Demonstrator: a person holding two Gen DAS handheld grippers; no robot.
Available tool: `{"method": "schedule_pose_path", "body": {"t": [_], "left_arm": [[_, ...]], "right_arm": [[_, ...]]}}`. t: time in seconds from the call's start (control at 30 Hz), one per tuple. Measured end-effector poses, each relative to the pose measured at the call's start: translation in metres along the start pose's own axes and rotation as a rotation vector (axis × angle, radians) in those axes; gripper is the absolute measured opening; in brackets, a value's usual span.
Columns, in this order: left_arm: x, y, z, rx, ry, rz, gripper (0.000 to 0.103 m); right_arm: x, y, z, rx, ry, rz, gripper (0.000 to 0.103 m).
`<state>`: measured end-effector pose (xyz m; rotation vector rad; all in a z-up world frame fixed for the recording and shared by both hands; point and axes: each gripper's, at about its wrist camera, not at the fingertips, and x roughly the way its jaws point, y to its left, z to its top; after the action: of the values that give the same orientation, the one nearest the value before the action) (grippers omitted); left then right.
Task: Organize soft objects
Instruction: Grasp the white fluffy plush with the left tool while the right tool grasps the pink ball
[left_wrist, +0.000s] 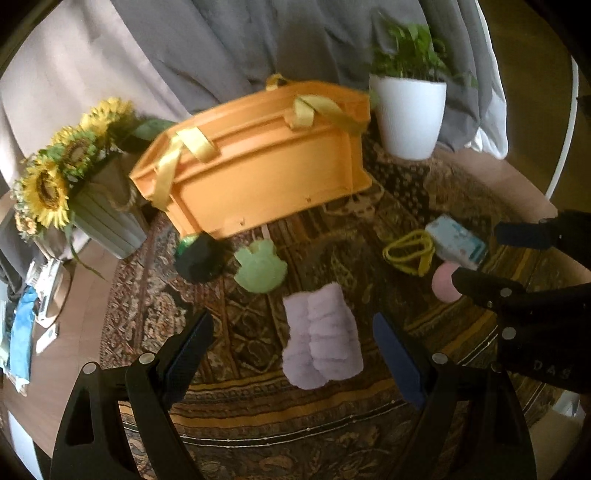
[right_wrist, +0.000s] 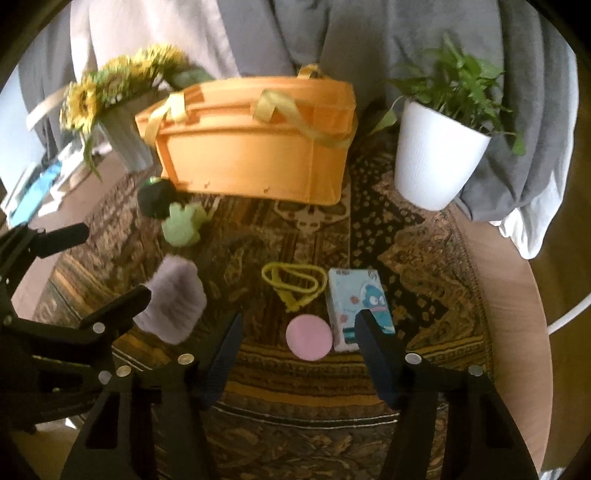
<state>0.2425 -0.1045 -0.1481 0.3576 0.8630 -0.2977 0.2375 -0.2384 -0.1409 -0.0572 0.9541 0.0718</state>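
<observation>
While both tools hang above the patterned rug (left_wrist: 236, 406), neither holds anything. The left gripper (left_wrist: 293, 345) has its fingers spread wide, and the lilac fluffy cloth (left_wrist: 320, 338) lies on the rug in the gap between them, touched by neither as far as can be seen. The right gripper (right_wrist: 297, 345) is likewise spread apart, with the pink round puff (right_wrist: 309, 336) lying between its fingers; its right fingertip overlaps the near end of the printed tissue pack (right_wrist: 360, 301).

Taking the orange basket (right_wrist: 251, 162) as landmark: it stands at the far side of the rug, yellow ribbon handles draped over its rim. Just in front of its left corner lie a dark pompom (right_wrist: 157, 197) and a green plush shape (right_wrist: 183, 223), close together. The lilac cloth is nearer the viewer than these. A yellow cord loop (right_wrist: 293, 282) lies in front of the basket's right half, beside the tissue pack. A sunflower pot (left_wrist: 107, 218) stands left of the basket, and a white plant pot (right_wrist: 436, 158) stands to its right.
</observation>
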Motion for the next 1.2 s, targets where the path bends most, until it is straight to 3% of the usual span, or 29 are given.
{"method": "schedule_pose_path", "body": {"t": [0.2, 0.43, 0.7, 0.87, 1.0, 1.1, 1.2], "left_arm": [[0.015, -0.002, -0.001, 0.011, 0.042, -0.028, 0.088], [0.033, -0.006, -0.002, 0.018, 0.104, -0.066, 0.080], [0.045, -0.008, -0.001, 0.023, 0.142, -0.081, 0.062], [0.052, -0.009, -0.001, 0.027, 0.169, -0.099, 0.041], [0.054, -0.009, 0.000, 0.025, 0.176, -0.105, 0.033], [0.054, -0.008, 0.000, 0.020, 0.174, -0.104, 0.030], [0.053, -0.007, -0.001, 0.014, 0.171, -0.103, 0.028]], "right_arm": [[0.021, 0.001, -0.006, -0.025, 0.077, 0.008, 0.054], [0.039, 0.003, -0.011, -0.057, 0.126, 0.024, 0.051], [0.049, 0.005, -0.010, -0.092, 0.132, 0.012, 0.046], [0.052, 0.008, -0.010, -0.132, 0.121, -0.019, 0.046], [0.055, 0.009, -0.009, -0.150, 0.115, -0.043, 0.045], [0.056, 0.009, -0.008, -0.161, 0.105, -0.062, 0.033], [0.056, 0.008, -0.007, -0.174, 0.095, -0.079, 0.031]]}}
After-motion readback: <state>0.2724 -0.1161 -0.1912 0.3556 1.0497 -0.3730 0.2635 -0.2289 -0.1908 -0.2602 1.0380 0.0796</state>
